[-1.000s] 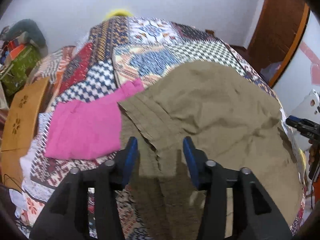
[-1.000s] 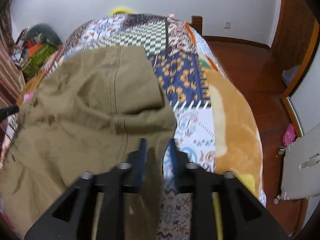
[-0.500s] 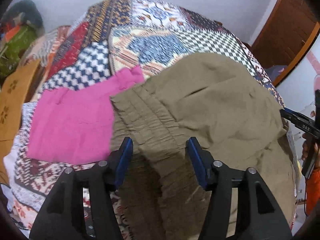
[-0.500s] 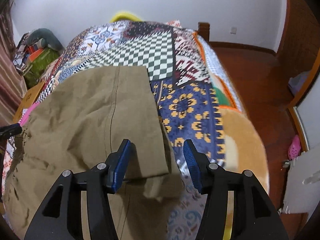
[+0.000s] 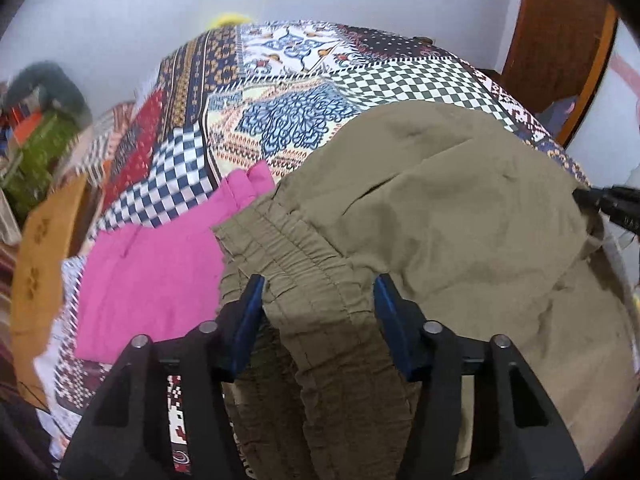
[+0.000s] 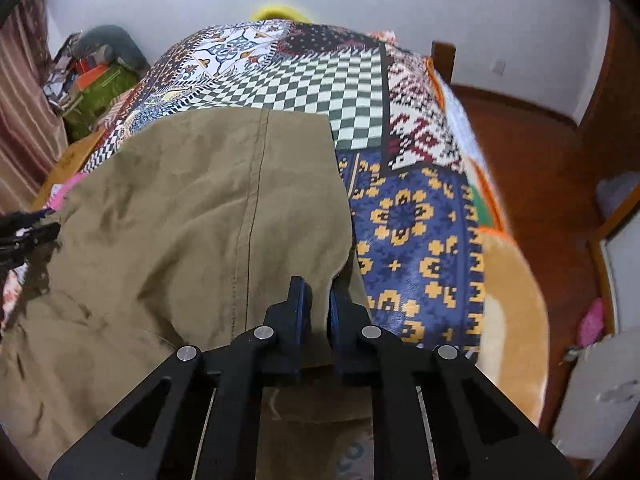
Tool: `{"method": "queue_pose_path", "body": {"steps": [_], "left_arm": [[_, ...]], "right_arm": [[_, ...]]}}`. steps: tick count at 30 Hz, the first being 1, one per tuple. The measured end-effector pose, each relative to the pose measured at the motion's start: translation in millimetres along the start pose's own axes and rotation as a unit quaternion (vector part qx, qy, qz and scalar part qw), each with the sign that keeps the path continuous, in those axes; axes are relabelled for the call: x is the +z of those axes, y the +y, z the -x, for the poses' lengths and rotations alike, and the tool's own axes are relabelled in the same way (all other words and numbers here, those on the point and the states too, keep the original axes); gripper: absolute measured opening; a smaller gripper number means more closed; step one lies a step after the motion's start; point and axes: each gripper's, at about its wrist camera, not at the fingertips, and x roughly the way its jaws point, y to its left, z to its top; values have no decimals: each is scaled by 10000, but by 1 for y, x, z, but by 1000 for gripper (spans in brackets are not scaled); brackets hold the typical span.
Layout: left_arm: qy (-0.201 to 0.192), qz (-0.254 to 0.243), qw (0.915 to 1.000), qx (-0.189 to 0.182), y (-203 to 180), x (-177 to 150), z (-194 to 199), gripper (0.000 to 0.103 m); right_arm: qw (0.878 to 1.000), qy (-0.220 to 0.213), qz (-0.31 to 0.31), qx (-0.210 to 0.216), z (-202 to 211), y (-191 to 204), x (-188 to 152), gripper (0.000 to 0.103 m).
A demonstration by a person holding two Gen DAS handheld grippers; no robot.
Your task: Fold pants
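Two grippers work one pair of olive pants (image 5: 440,216) spread across the patchwork bedspread (image 5: 288,120). The left gripper (image 5: 318,304) straddles the gathered waistband (image 5: 304,264) at six o'clock, its jaws closing with the elastic bunched between them, pads not yet pressing. The right gripper (image 6: 318,304) has its jaws drawn nearly together and closing, pinching the pants' hem edge at six o'clock in its own view. A pink garment (image 5: 152,272) lies at nine o'clock, touching the waistband.
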Motion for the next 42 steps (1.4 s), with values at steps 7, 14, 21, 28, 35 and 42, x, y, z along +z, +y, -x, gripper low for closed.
{"method": "queue_pose_path", "body": {"steps": [7, 14, 21, 28, 35, 42], "left_arm": [[-111, -266, 9994, 175, -3, 1, 5, 42], [47, -113, 9999, 64, 4, -4, -8, 44], [-133, 159, 9997, -95, 23, -1, 18, 51], [-296, 658, 9974, -25, 60, 19, 28, 55], [16, 1008, 9946, -230, 77, 35, -1, 55], [616, 1042, 9906, -630, 72, 42, -43, 55]], "right_arm": [[9966, -157, 601, -542, 4, 8, -6, 4], [9956, 111, 618, -702, -7, -1, -15, 4], [9965, 354, 565, -503, 6, -3, -2, 7], [9993, -125, 208, -274, 28, -5, 26, 30], [9986, -393, 247, -239, 18, 5, 65, 35], [9991, -357, 158, -184, -12, 2, 83, 37]]}}
